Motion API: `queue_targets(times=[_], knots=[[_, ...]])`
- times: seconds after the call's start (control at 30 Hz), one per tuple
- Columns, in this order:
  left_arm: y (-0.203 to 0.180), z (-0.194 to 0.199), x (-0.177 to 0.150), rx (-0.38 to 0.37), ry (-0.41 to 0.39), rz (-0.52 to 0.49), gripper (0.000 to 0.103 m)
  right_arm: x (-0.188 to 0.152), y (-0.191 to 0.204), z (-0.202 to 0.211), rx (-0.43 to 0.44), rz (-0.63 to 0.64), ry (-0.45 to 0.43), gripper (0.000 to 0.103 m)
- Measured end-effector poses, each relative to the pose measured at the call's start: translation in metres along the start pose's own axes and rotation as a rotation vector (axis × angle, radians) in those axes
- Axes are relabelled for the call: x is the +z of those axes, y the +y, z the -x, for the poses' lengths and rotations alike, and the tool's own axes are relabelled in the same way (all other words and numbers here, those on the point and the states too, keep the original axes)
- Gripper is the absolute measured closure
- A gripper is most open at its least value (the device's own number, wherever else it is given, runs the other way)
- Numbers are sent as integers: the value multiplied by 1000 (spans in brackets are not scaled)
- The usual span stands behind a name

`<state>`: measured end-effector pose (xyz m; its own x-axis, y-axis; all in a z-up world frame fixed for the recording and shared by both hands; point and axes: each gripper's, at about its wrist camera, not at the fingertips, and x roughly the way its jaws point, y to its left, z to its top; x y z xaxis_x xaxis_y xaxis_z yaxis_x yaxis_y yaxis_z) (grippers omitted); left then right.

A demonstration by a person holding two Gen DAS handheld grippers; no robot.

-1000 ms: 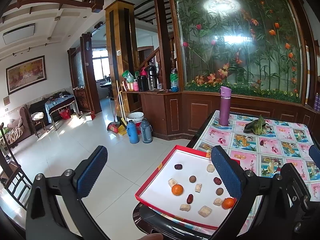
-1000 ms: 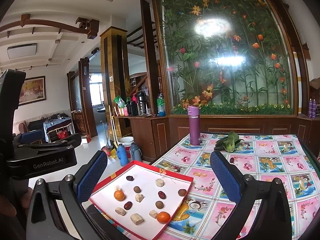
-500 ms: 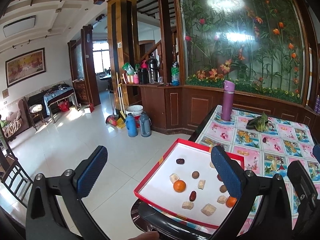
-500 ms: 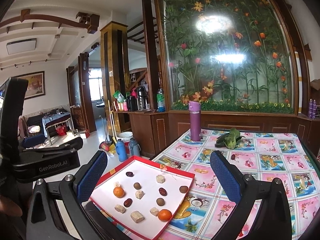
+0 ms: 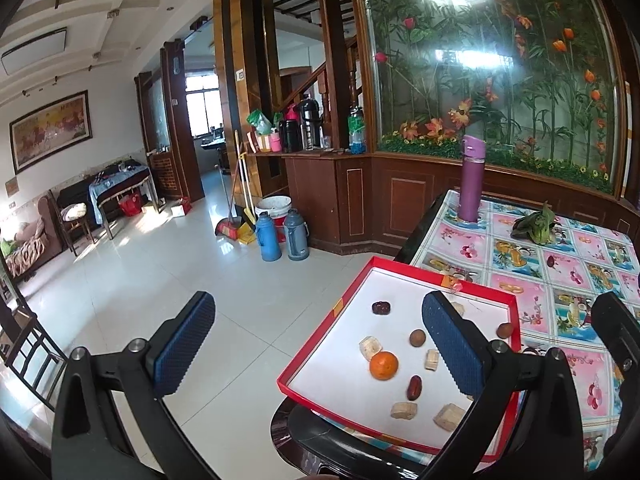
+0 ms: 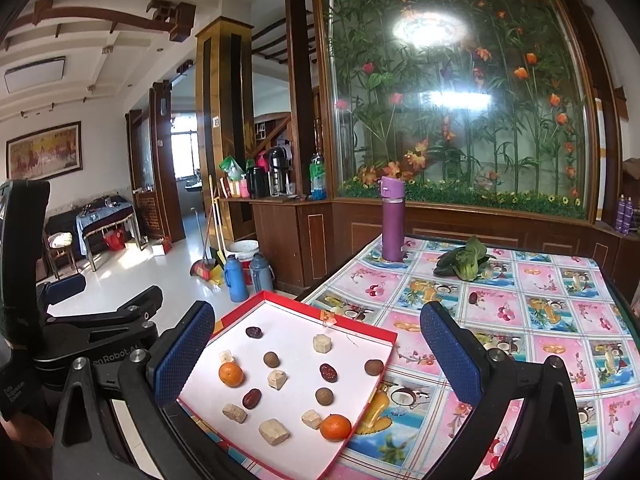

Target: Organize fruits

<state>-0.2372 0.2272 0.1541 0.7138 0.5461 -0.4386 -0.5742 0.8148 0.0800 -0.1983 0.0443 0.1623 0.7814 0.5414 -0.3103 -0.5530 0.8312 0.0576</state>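
The table (image 6: 520,344) under its glossy, fruit-printed pink and blue oilcloth is the largest thing before me; that cover looks slick, so I judge anything nudged will slide rather than stay put. On its near left corner, jutting a little past the edge, lies the shallow red-rimmed cardboard tray with a white floor (image 6: 280,332); it looks light and bendy, and I would not lean on its rim. My left gripper (image 5: 316,356) hangs with its blue ribbed pads wide apart and nothing between them, one pad over the tiled floor, the other over the tray; my right gripper (image 6: 316,356) is likewise spread and empty above the tray's near side. Inside the tray the pieces lie scattered and well apart: two round orange mandarins (image 6: 335,427), smooth-skinned and soft enough to bruise, best taken across the middle with a gentle squeeze; pale beige crumbly-looking blocks (image 6: 274,431), angular, probably brittle, so I would grip their flat faces lightly; small round brown longan-like fruits (image 6: 324,396), hard-shelled and likely to roll; wrinkled dark red dates (image 6: 251,398), oval, firm, best pinched across the short axis. One more dark date (image 6: 473,298) sits alone on the cloth further off.
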Motion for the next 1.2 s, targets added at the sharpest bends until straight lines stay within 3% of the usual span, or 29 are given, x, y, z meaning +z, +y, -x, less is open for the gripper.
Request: queue_targets(times=[0.63,1.2], knots=[[8,-34,-17,-15,112,-5,0,-13,5,-38,-22,-46,108,0],[-20,-27,-15,-36,105,-70,0,-22,-15,-41,-38,-66,129,0]])
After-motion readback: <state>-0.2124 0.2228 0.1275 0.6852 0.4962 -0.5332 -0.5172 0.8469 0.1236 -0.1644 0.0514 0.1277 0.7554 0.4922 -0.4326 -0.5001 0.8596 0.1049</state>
